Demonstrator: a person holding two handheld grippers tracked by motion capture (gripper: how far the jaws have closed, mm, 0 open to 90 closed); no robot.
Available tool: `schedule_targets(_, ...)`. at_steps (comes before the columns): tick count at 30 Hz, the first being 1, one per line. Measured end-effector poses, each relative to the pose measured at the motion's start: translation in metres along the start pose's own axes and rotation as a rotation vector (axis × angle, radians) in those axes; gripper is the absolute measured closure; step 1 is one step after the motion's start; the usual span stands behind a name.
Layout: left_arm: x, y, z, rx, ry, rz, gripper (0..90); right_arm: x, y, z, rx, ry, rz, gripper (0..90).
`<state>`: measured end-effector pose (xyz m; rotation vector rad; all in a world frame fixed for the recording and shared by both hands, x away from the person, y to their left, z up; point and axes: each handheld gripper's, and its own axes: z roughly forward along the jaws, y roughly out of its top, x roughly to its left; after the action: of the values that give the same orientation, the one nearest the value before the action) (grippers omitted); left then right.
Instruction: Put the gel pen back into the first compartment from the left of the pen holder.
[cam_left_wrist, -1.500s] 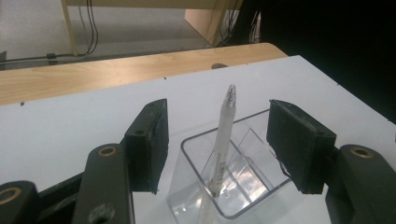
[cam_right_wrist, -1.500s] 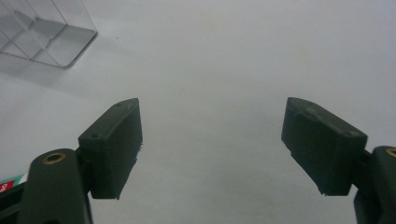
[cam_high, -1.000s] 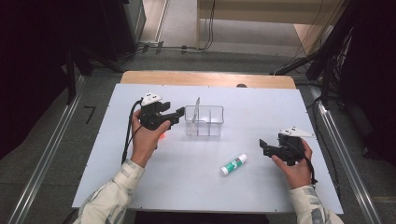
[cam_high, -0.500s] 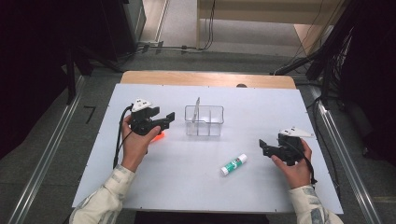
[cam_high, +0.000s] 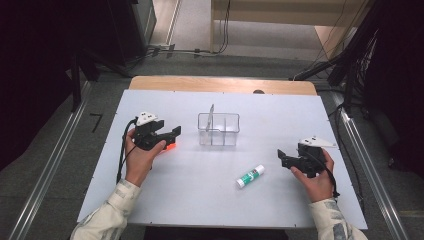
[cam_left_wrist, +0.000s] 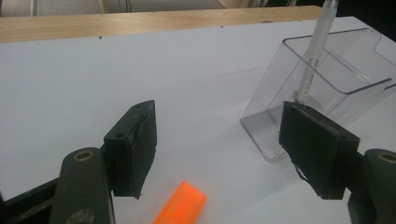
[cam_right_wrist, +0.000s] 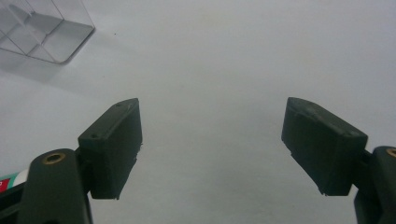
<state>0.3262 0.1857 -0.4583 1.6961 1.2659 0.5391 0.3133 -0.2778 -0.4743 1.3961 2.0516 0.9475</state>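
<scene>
We hold the left gripper (cam_high: 172, 134) low over the left half of the white table (cam_high: 200, 200), its jaws spread, having just been opening, with nothing pinched between them. The orange marker (cam_left_wrist: 181, 203) lies on the table just below and between those jaws, at the near edge of the left gripper view; from above it shows as an orange glow (cam_high: 170, 146) under the gripper's tip. Only its end is visible, so we cannot tell its long axis for sure, though it seems to run slantwise toward us. Our left hand is far nearer to it than the right.

To the right of the marker stands the clear organizer (cam_high: 218, 130), close by, with a pen (cam_left_wrist: 316, 42) leaning in its left compartment. The right gripper (cam_high: 281, 156) rests well apart at the right, jaws wide and empty, with the glue stick (cam_high: 250, 176) lying slantwise just to its left.
</scene>
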Motion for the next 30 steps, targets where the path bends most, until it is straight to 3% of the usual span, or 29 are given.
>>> schedule_targets(12,0.010,-0.014,-0.002,0.014,0.022,-0.012,27.5,0.000,0.000,-0.001,-0.003,0.008,0.000,18.9)
schedule_targets(17,0.011,-0.017,-0.005,0.019,0.028,0.016,27.3,-0.001,-0.001,-0.001,-0.003,0.009,-0.003,18.9)
schedule_targets(30,0.025,-0.025,-0.012,0.017,0.045,-0.023,27.3,0.000,-0.002,-0.002,-0.002,0.006,-0.002,18.9)
